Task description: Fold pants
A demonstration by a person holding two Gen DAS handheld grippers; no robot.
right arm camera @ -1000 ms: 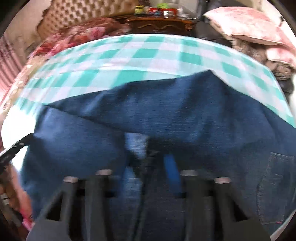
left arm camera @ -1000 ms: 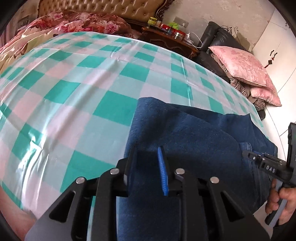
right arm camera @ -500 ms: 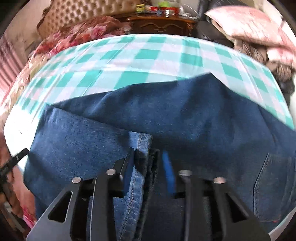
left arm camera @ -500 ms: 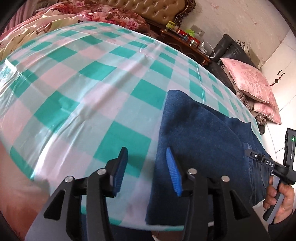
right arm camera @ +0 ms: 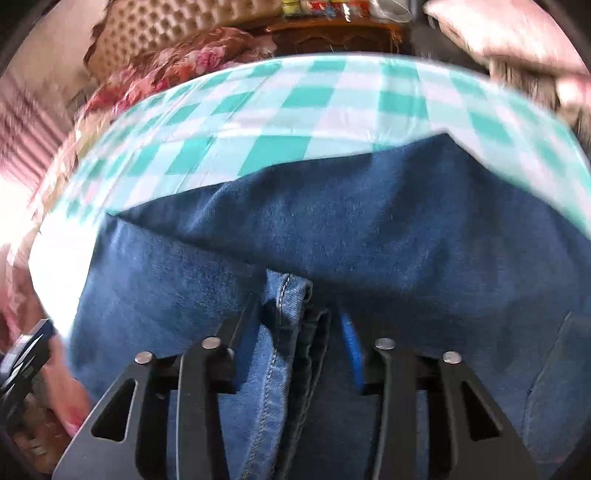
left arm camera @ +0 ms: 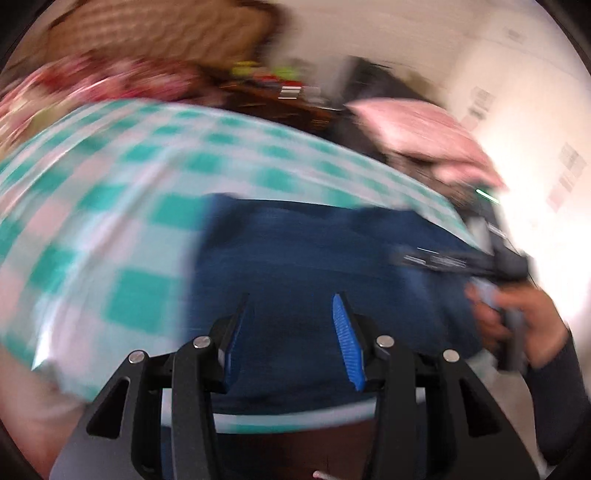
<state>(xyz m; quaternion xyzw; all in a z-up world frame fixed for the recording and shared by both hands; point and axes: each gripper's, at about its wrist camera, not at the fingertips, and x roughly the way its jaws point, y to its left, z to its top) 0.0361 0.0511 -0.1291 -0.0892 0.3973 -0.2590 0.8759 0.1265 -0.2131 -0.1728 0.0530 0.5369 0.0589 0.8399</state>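
Observation:
Dark blue jeans (left arm camera: 314,258) lie folded on a bed with a green, pink and white checked sheet (left arm camera: 122,206). The left wrist view is blurred by motion. In it my left gripper (left arm camera: 291,299) hangs open over the near part of the jeans, with nothing between its blue pads. My right gripper (right arm camera: 299,308) points steeply down at the jeans (right arm camera: 369,229). A stitched hem fold (right arm camera: 288,295) stands between its jaws, which are closing. The pads do not visibly press on it. From the left wrist view the right gripper (left arm camera: 461,262) is seen at the jeans' right end, held by a hand (left arm camera: 528,325).
A tufted headboard (right arm camera: 177,26) and a floral quilt (right arm camera: 177,62) are at the far side of the bed. A wooden nightstand (right arm camera: 332,29) with small items and pink pillows (left arm camera: 413,129) stand beyond its right edge. A part of the left gripper (right arm camera: 26,354) shows at the lower left.
My left gripper opened, let go of the jeans, then swung up and right over them. My right gripper let the hem loose, and its jaws are now narrower around it.

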